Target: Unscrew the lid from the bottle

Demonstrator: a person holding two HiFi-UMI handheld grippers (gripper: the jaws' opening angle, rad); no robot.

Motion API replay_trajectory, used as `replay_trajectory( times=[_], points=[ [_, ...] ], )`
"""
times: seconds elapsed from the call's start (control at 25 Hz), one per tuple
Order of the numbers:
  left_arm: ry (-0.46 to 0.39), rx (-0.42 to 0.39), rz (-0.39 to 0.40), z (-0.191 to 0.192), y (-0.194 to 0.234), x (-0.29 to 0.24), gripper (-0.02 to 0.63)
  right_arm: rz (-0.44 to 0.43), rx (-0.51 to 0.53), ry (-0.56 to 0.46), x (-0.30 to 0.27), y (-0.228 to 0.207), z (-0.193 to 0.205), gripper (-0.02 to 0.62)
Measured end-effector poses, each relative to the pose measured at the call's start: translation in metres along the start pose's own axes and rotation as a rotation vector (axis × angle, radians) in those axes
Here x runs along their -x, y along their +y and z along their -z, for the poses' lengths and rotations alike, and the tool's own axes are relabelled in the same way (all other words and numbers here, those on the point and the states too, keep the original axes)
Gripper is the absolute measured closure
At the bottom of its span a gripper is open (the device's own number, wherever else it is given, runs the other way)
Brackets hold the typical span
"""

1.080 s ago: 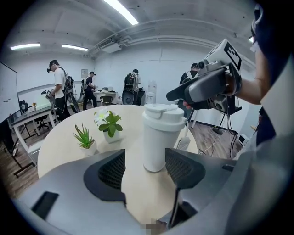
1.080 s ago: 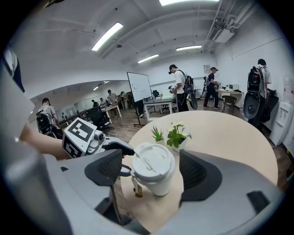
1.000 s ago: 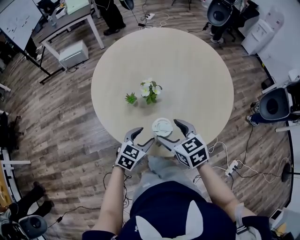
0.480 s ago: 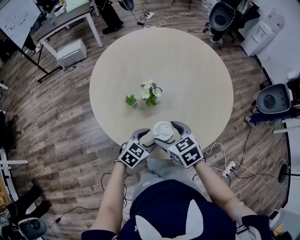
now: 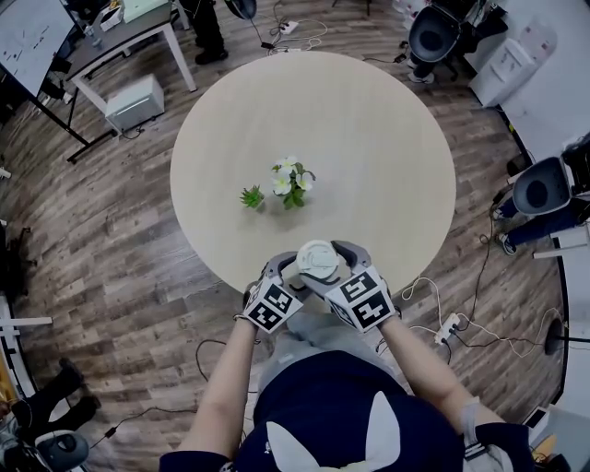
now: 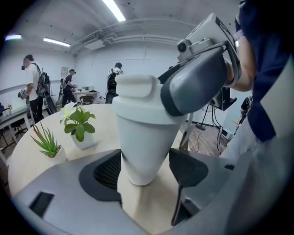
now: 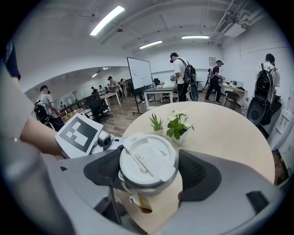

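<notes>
Nearest the head camera is the person's dark blue top [image 5: 341,415], with both bare forearms reaching out to the near edge of the round pale wooden table [image 5: 369,138]. There the white tapered plastic bottle [image 6: 138,137] stands upright between the two grippers.

The left gripper [image 6: 146,172] comes at the bottle from the person's left. Its jaws have just been opening and now stand wide, with the narrow lower body of the bottle between them. One pad lies against the bottle's side and the other stands a little clear, so nothing is clamped.

The right gripper [image 7: 150,173] reaches over from the other side and higher up. Its jaws also stand wide, one on each side of the flat white round lid [image 7: 148,160], which sits on the bottle. One pad is at the rim and the other is just beside it, not pressing. A small tan tag [image 7: 142,204] hangs below the rim.

Farther along the tabletop, well apart from the bottle, a small spiky green plant [image 5: 252,195] stands just beside a leafy plant with white flowers [image 5: 292,182]. Beyond the table are the brown plank floor [image 5: 120,249], a grey rectangular desk [image 5: 129,37] and a black office chair [image 5: 433,28].
</notes>
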State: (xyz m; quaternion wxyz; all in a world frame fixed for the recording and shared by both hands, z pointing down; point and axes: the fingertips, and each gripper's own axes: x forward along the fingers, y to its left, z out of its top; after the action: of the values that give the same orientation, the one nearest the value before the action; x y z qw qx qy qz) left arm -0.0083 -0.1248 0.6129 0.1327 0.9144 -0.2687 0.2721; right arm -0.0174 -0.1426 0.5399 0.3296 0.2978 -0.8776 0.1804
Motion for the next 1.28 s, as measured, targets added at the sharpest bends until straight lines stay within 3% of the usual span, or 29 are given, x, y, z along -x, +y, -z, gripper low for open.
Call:
replay_trajectory(
  times=[0.36, 0.6, 0.88, 1.16, 1.28],
  points=[
    [0.025, -0.014, -0.008, 0.001, 0.002, 0.0, 0.291, -0.042, 0.048, 0.001, 0.0, 0.001, 0.0, 0.207],
    [0.03, -0.021, 0.001, 0.001, 0.001, 0.001, 0.291, -0.151, 0.15, 0.031, 0.001, 0.006, 0.0, 0.207],
    [0.036, -0.025, 0.005, 0.003, 0.001, 0.002, 0.291, -0.356, 0.377, 0.178, 0.001, 0.013, 0.004, 0.207],
    [0.039, -0.028, 0.004, 0.002, 0.0, 0.0, 0.291, -0.536, 0.713, 0.395, 0.003, 0.015, 0.012, 0.209],
    [0.038, -0.027, 0.002, 0.001, 0.0, 0.0, 0.291, -0.575, 0.833, 0.458, 0.004, 0.015, 0.013, 0.209]
  ],
)
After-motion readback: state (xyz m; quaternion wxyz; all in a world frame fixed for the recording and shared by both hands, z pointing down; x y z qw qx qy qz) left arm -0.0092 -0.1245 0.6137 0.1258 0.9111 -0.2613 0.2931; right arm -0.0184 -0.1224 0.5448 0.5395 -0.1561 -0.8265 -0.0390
